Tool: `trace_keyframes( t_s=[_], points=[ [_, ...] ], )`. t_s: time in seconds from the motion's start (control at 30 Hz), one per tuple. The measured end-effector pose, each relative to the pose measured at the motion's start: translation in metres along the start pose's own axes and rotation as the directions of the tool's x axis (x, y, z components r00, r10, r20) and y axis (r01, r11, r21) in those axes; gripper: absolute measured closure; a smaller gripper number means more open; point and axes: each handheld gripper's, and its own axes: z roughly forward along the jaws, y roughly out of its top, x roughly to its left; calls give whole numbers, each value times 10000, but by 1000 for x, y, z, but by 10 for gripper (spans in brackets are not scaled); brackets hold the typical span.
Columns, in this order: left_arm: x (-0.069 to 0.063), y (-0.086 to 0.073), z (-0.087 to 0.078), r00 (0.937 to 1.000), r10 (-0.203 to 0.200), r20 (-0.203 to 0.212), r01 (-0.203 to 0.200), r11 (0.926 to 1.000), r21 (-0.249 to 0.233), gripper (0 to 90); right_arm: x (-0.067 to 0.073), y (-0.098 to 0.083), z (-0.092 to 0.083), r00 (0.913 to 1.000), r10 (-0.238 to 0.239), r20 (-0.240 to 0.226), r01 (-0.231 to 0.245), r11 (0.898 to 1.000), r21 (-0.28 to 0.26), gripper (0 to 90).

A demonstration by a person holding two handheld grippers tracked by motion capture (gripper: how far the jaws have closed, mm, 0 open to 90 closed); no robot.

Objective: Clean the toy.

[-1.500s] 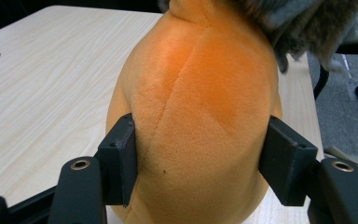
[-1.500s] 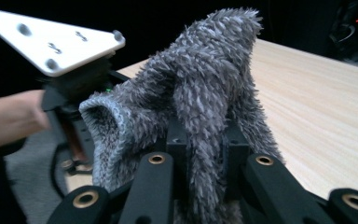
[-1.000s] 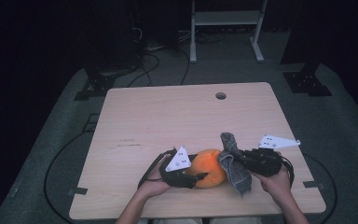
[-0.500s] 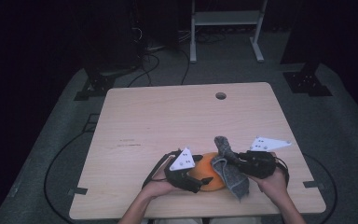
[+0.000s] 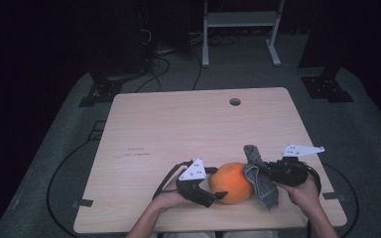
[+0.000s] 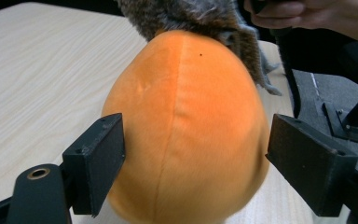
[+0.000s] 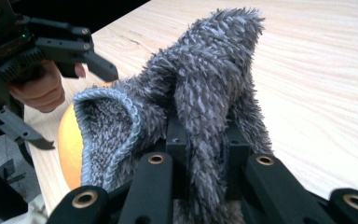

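Orange plush ball point(image 5: 233, 182) sits near the table point(image 5: 178, 129) front edge. Left gripper point(image 6: 193, 156) has just been opening, jaws now straddling the ball, barely loose. Right gripper point(image 7: 205, 154) is clamped on the grey fuzzy cloth point(image 7: 200, 93), draped against the ball's right side. Steady the ball first, then wipe with light pressure.

Pale wooden table point(image 5: 178, 124) under an orange plush ball point(image 5: 233, 182).

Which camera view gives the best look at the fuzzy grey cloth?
The right gripper view: the fuzzy grey cloth sits close up, pinched between that gripper's jaws, pile and stitched hem clear. The high view shows it small, draped against the round orange plush toy. The left gripper view catches just its fringe above the toy.
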Motion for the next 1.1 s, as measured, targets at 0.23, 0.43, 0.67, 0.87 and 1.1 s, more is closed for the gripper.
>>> trace_keyframes(
  t_s=[0.23,0.43,0.67,0.87,1.1],
  points=[
    [0,-6,8,10000,-40,-78,43,9991,432,225,5,4,-5,9997,-225,17,225,9997,15,772],
    [-8,-3,10,9987,461,-197,-452,9980,451,310,35,21,-7,9913,-1264,-356,1258,9919,-184,773],
    [-8,-3,12,9991,343,-257,-339,9993,155,322,-6,-3,-6,9996,191,-190,-193,9998,-59,772],
    [-7,3,7,9995,-127,-301,113,9989,-450,343,2,5,-15,9999,-121,75,123,9992,-369,774],
    [-10,21,-13,9963,472,-725,-501,9979,-400,365,39,25,-14,9926,-959,-751,888,9917,-930,774]
  ],
)
